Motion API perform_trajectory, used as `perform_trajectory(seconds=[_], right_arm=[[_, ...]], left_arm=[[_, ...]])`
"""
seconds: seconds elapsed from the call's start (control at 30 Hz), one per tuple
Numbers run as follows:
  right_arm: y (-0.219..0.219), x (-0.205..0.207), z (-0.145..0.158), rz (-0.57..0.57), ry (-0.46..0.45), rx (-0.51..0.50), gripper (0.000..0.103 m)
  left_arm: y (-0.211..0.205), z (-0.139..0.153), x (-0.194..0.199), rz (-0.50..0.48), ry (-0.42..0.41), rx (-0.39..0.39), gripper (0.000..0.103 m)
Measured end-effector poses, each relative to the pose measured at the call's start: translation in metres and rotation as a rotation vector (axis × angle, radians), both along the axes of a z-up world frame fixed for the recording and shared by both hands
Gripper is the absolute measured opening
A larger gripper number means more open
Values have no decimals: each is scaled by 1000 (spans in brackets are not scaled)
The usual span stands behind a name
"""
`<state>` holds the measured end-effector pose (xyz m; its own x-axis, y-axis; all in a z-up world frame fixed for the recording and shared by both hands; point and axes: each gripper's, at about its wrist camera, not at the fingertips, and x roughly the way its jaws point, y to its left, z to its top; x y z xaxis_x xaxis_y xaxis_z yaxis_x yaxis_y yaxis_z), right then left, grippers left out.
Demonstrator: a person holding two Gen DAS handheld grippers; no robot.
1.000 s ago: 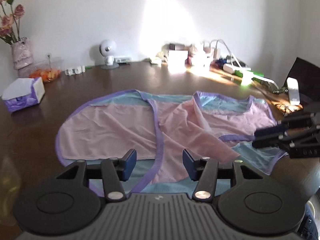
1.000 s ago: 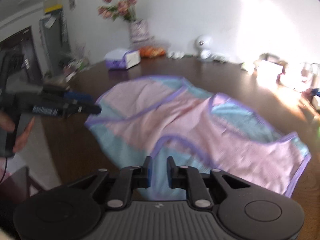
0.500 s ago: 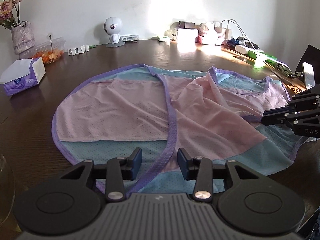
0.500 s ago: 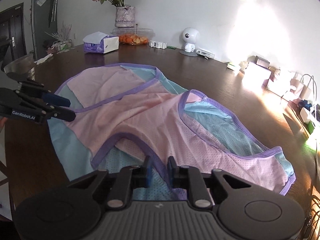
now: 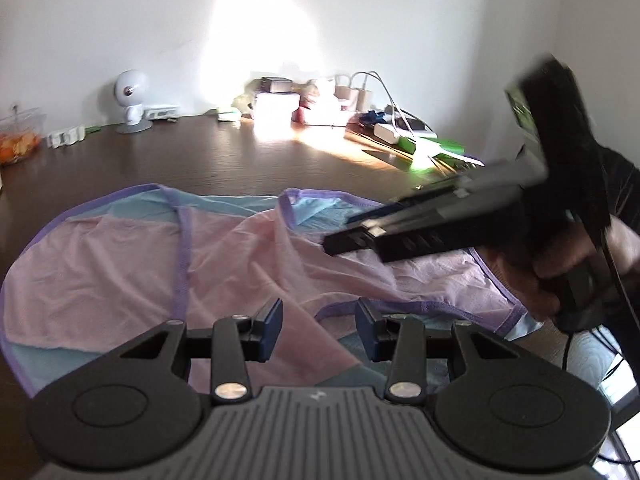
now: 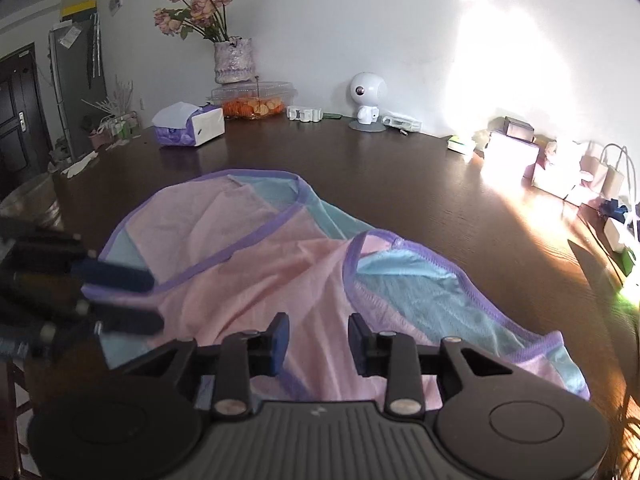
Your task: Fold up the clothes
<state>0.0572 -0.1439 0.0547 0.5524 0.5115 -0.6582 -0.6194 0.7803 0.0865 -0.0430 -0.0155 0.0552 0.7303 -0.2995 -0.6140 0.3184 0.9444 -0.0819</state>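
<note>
A pink and light-blue mesh garment with purple trim lies spread and rumpled on the dark wooden table; it also shows in the right wrist view. My left gripper is open and empty, just above the garment's near edge. My right gripper is open and empty over the pink cloth. In the left wrist view the right gripper reaches in from the right above the garment. In the right wrist view the left gripper shows at the left edge.
Along the back wall stand a vase of flowers, a tissue box, a clear food container, a small white robot-shaped camera, boxes and chargers with cables. The table's edge is close on the left.
My right gripper has opened; it was shut half a second ago. It has lifted and swung in over the garment. My left gripper has opened a little wider and shifted right.
</note>
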Motion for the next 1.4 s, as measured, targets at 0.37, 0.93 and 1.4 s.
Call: perform_trajectory(seconds=[0.37,0.93,1.4], right_arm=[[11,110,-19,-2,266,145,2],[-17,118,-22,13,313,289,1],[-26,123,-24,-18,347,363,2]], left_arm=[[-21,-23,25,6,65,166,41],[-46,-21,35,-19,68,273,10],[-11,-11,27,53,101,-17,33]])
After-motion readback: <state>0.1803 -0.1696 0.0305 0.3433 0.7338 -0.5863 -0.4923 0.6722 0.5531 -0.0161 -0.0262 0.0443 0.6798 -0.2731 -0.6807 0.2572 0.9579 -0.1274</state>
